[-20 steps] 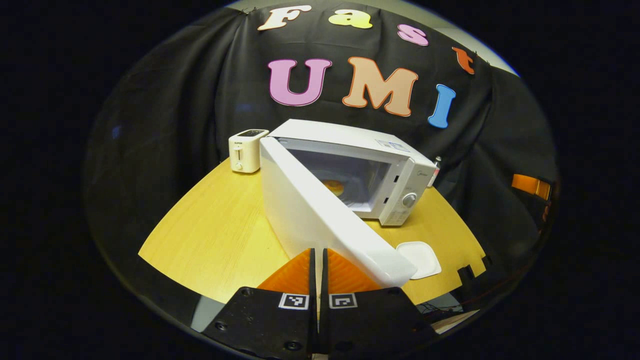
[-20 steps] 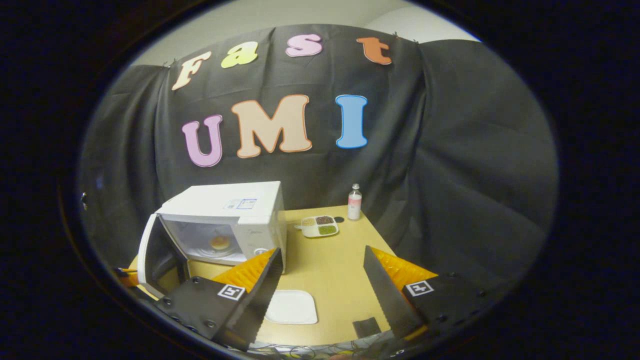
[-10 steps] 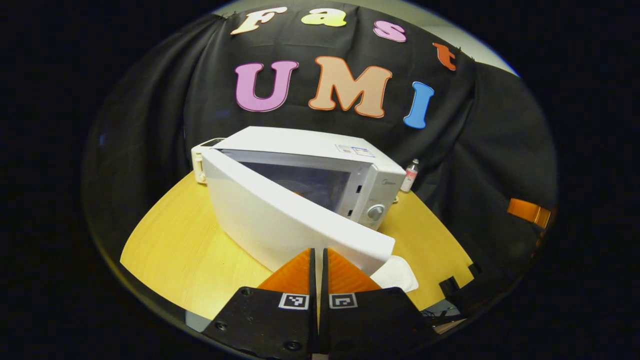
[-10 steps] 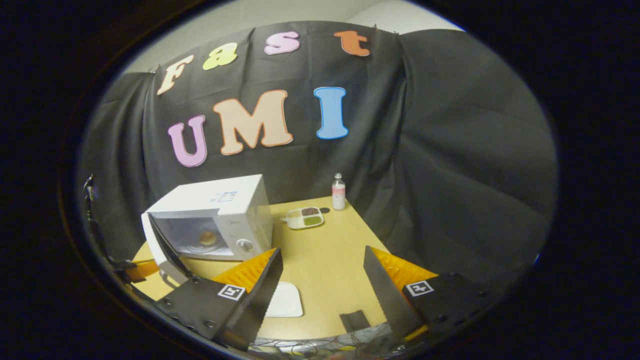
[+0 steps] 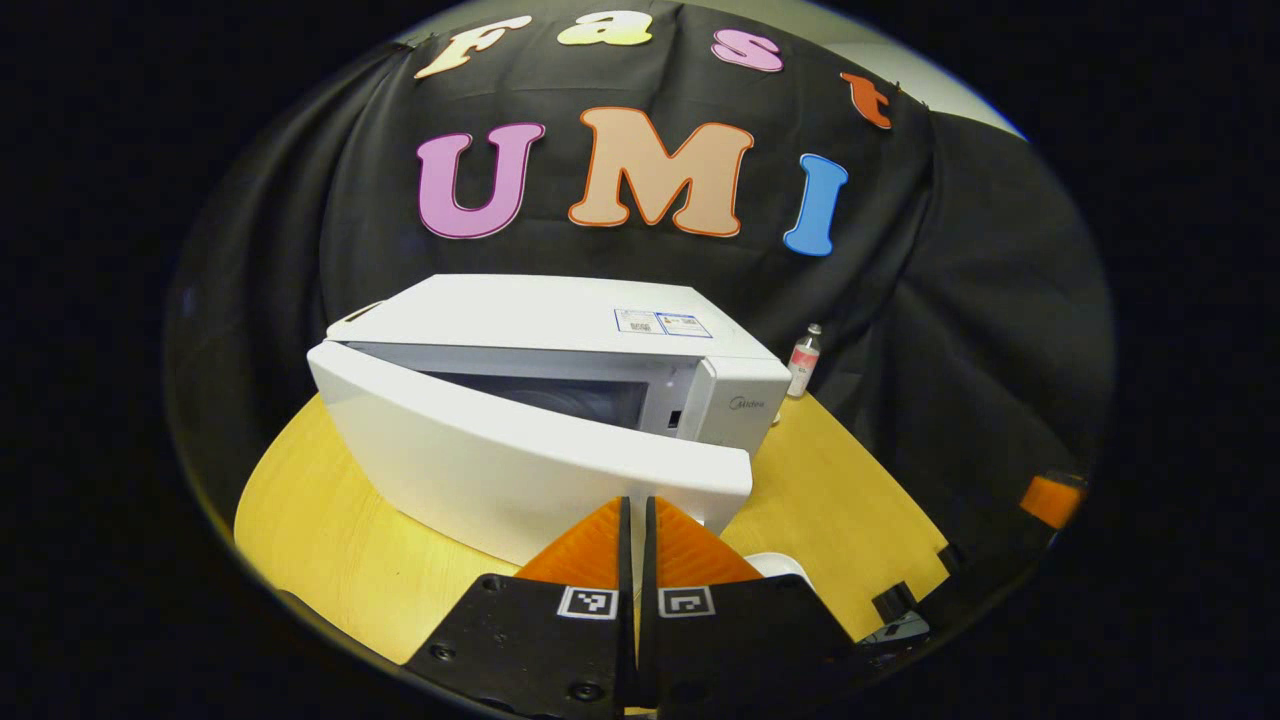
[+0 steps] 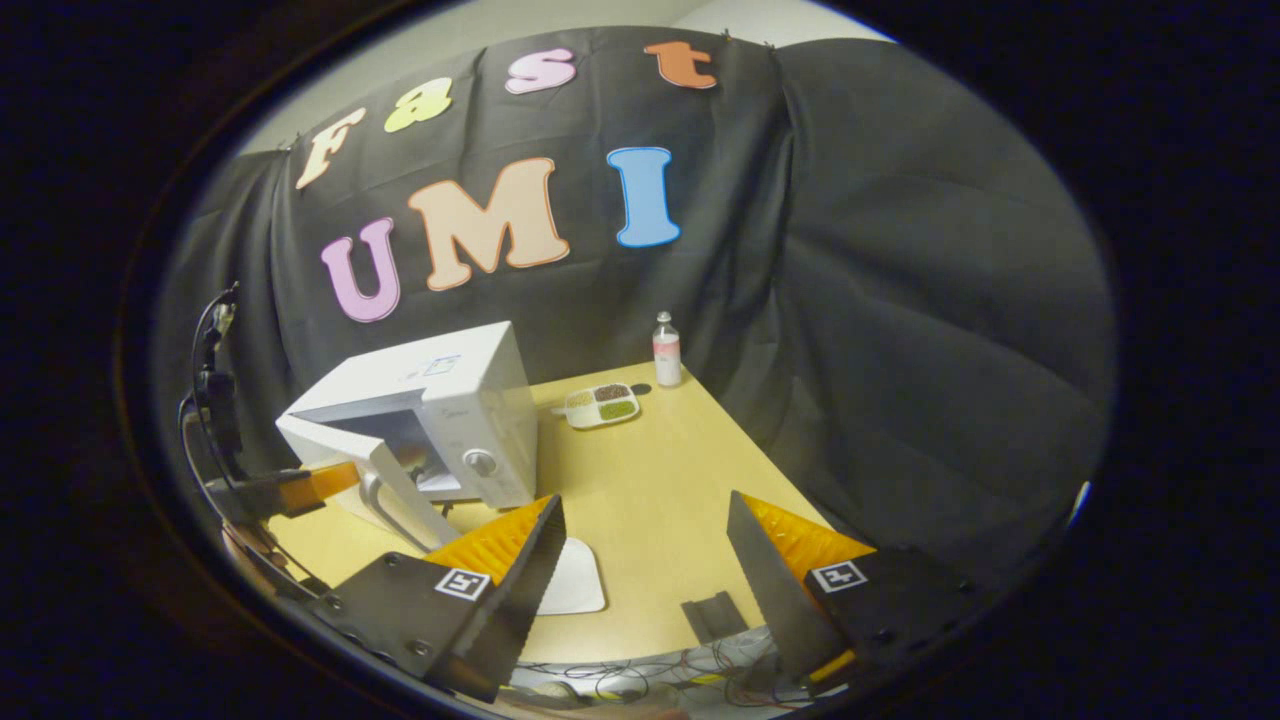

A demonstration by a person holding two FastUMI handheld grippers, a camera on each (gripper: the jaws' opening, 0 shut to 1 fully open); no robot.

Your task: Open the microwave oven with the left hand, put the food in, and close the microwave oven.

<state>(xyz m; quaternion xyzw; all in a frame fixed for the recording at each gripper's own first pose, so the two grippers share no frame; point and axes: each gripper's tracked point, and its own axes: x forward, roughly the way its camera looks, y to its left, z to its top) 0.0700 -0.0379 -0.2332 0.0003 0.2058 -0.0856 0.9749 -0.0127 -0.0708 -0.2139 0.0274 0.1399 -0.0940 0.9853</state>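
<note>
The white microwave [image 5: 560, 320] stands on the wooden table [image 5: 320, 510], its door [image 5: 520, 460] ajar by a narrow gap. My left gripper [image 5: 636, 500] is shut with nothing between its fingers, and its tips rest against the door's outer face. In the right gripper view the left gripper [image 6: 305, 488] meets the door [image 6: 395, 480] from the left of the microwave [image 6: 440, 390]. The door hides the food inside. My right gripper [image 6: 645, 505] hangs open and empty over the table's front part, to the right of the microwave.
An empty white plate [image 6: 575, 585] lies in front of the microwave. A divided tray of food [image 6: 600, 405] and a small bottle [image 6: 666, 350] stand at the back. A small black piece [image 6: 705, 615] and loose cables lie at the table's front edge.
The door has swung from wide open to nearly closed, with my shut left gripper following behind it. The food has gone out of sight. The right gripper has drawn back a little, still open.
</note>
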